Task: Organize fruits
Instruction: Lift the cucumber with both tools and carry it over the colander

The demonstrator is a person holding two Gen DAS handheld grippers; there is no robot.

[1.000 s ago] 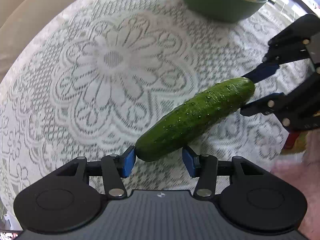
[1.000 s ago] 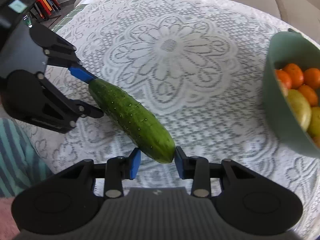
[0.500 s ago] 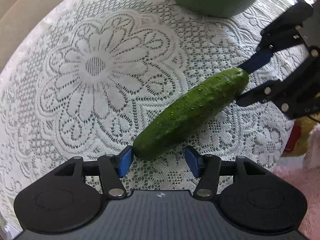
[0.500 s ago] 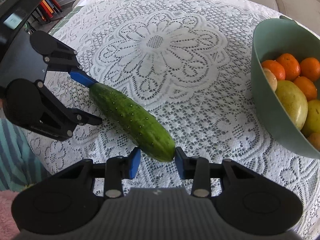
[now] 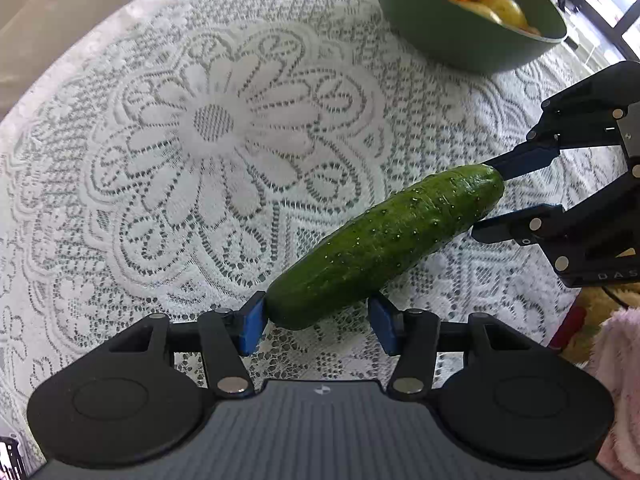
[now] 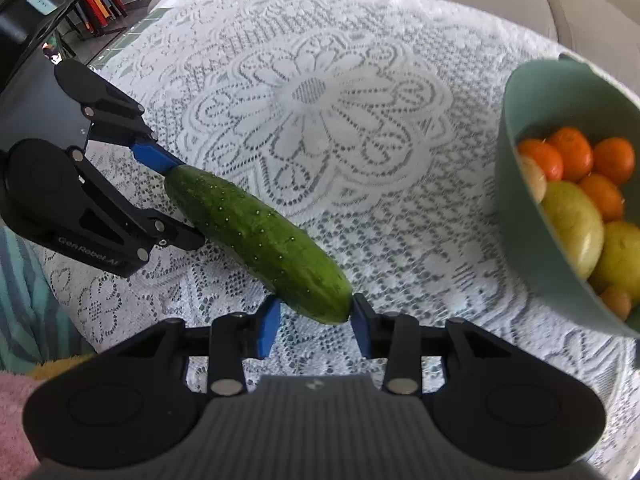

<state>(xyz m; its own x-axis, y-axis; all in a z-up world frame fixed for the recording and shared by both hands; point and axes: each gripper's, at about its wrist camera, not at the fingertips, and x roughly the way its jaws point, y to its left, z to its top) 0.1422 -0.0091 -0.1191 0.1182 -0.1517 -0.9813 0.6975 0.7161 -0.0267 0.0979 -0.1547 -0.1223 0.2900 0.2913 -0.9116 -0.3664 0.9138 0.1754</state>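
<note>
A long green cucumber lies slantwise over the lace tablecloth, and each gripper has one end of it. My left gripper has the near end between its blue pads; its jaws are closing, with the left pad touching the skin and a gap at the right pad. My right gripper is shut on the other end of the cucumber. In the right wrist view my left gripper comes in from the left. In the left wrist view my right gripper comes in from the right.
A green bowl with several oranges and yellow-green fruits stands at the table's right side; the same bowl is at the top of the left wrist view. A sofa lies beyond the table. Pink cloth is at the edge.
The left jaws have widened a little, leaving a gap at the right pad. The bowl has slid further into both views. The cucumber stays between both grippers.
</note>
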